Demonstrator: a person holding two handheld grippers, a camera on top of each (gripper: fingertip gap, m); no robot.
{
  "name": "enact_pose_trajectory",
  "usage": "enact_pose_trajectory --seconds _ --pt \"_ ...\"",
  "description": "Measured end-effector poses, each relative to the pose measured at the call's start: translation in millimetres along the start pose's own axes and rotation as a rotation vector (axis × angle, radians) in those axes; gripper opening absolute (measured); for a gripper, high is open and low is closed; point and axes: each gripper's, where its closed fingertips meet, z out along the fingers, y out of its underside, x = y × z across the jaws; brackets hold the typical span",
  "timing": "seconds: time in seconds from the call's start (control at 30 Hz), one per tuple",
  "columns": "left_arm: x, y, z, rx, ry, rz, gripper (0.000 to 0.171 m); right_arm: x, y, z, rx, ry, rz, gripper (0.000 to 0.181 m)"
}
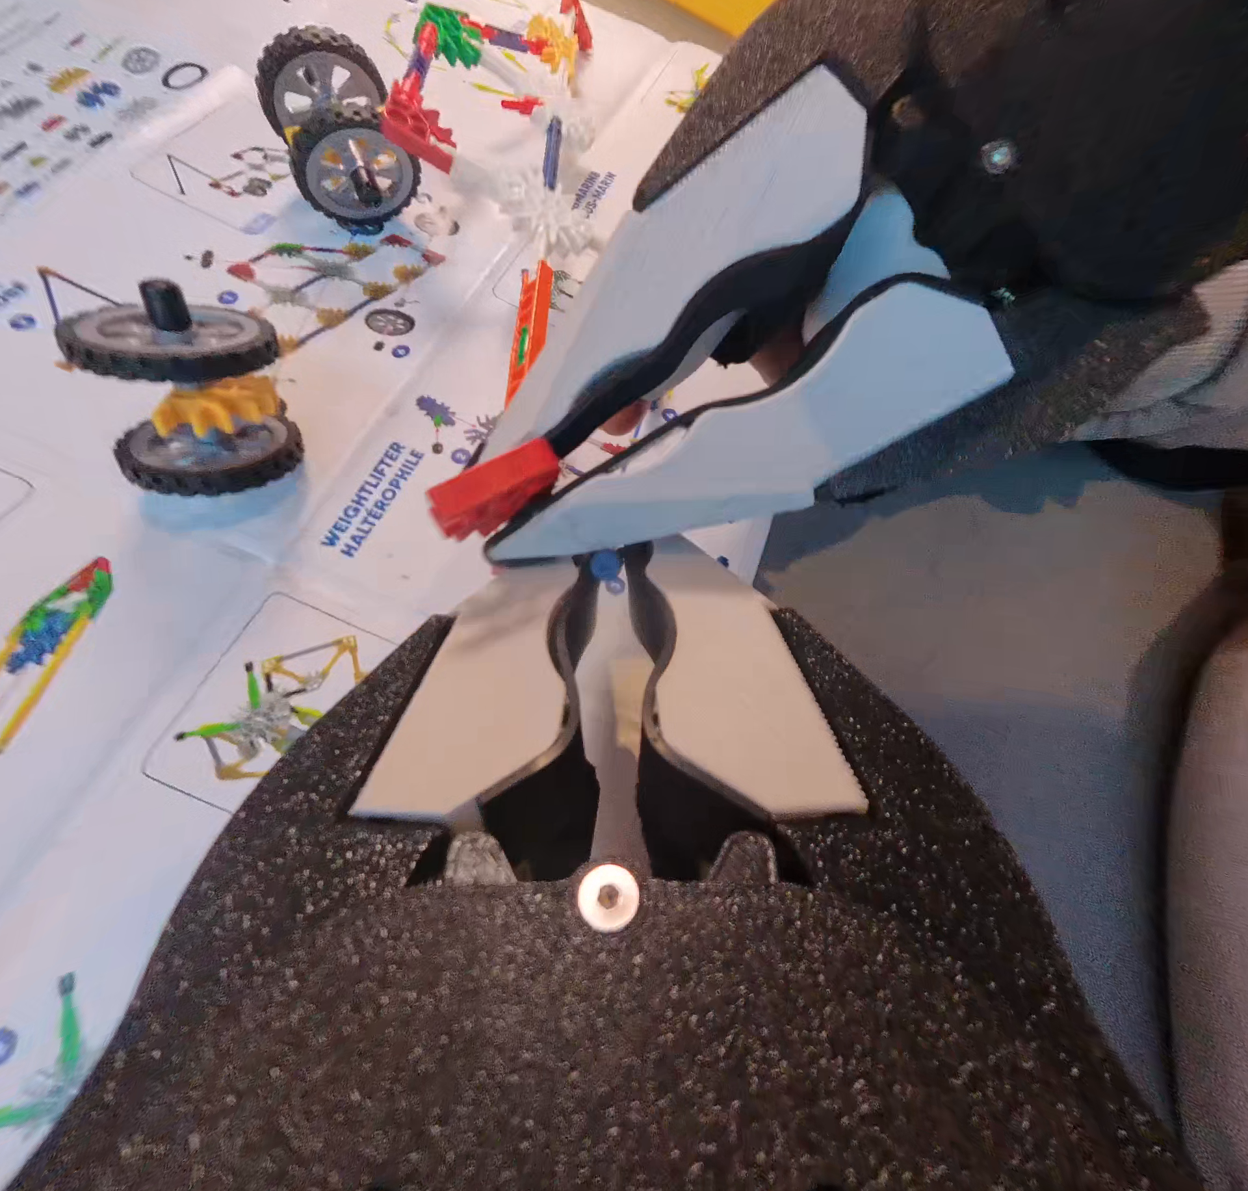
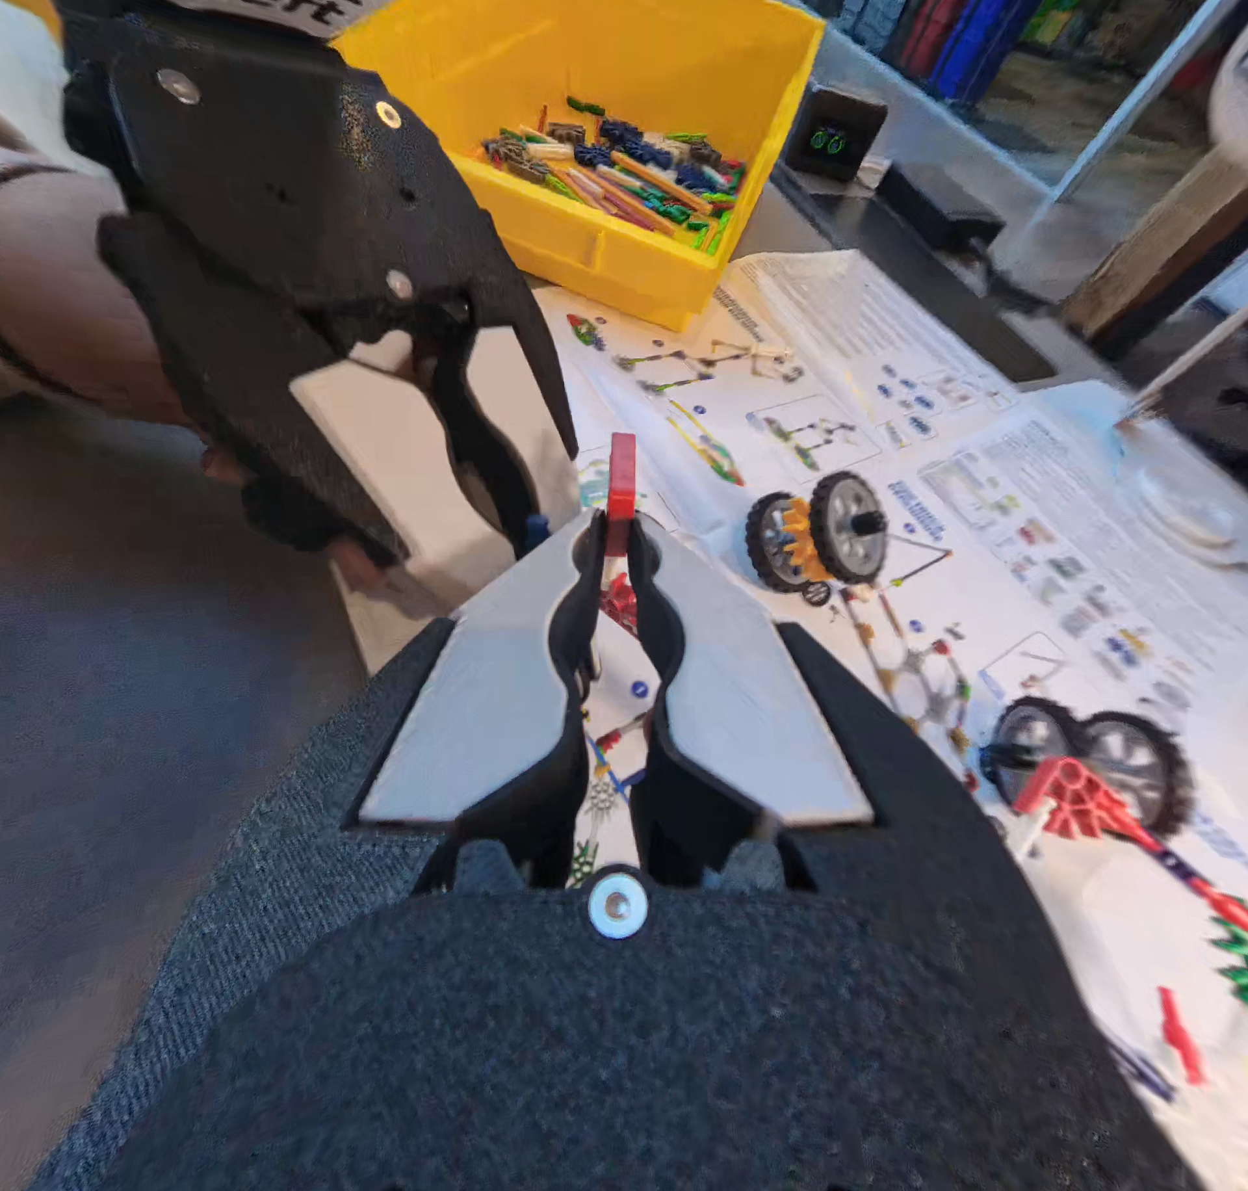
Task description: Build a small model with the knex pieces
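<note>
My left gripper (image 1: 606,567) is shut on a small blue piece (image 1: 603,561), pinched at its fingertips. My right gripper (image 2: 616,527) is shut on a red connector (image 2: 621,473) that sticks up past its tips. In the left wrist view the right gripper (image 1: 523,493) reaches in from the upper right, and its red connector (image 1: 473,500) hangs just above and left of my left tips. In the right wrist view the left gripper (image 2: 533,534) comes down from the upper left, its tips close beside the red connector. Both are held above a printed instruction sheet (image 1: 202,551).
A wheel pair with a yellow gear (image 1: 202,402) and a wheeled rod model (image 1: 351,125) lie on the sheet, with a white round connector (image 1: 550,206) and an orange piece (image 1: 530,328). A yellow bin (image 2: 608,260) of rods and connectors stands behind. A grey tabletop (image 2: 135,618) lies beside the sheet. One gripper's finger ends stand about 5 cm off the other's.
</note>
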Motion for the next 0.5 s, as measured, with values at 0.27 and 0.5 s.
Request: enact_pose_trajectory --seconds 0.27,0.5 --pt "-8 -26 -12 0.058 0.023 -0.003 0.002 48 -4 -33 0.066 0.083 0.127 0.004" --pt "-97 -42 -92 0.015 -0.411 0.131 0.001 48 4 -34 0.008 0.054 0.111 0.004"
